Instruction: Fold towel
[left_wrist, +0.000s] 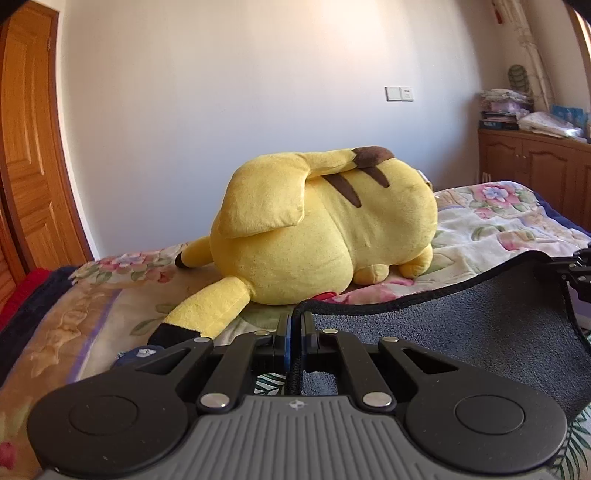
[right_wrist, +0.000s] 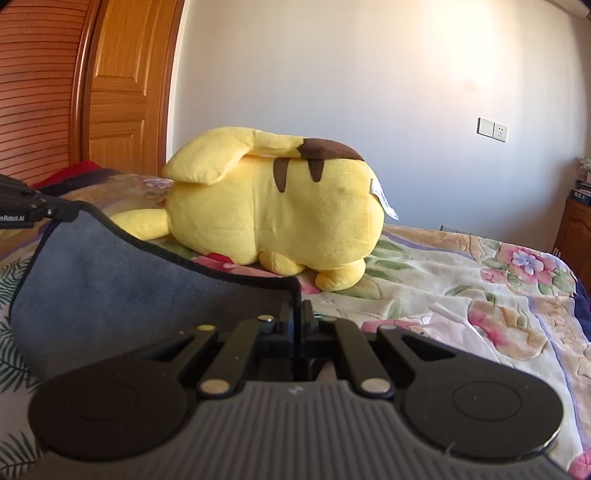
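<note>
A grey-blue towel (left_wrist: 461, 325) with a dark hem is stretched above the bed between my two grippers. My left gripper (left_wrist: 295, 325) is shut on its left corner, and the towel spreads to the right. My right gripper (right_wrist: 297, 317) is shut on the other corner, and the towel (right_wrist: 129, 288) spreads to the left. The right gripper shows at the right edge of the left wrist view (left_wrist: 580, 273). The left gripper shows at the left edge of the right wrist view (right_wrist: 40, 210). The towel sags a little between them.
A big yellow plush toy (left_wrist: 325, 225) lies on the floral bedspread (left_wrist: 498, 221) just beyond the towel; it also shows in the right wrist view (right_wrist: 273, 206). A wooden door (left_wrist: 33, 147) stands left and a wooden cabinet (left_wrist: 532, 158) with piled things stands right.
</note>
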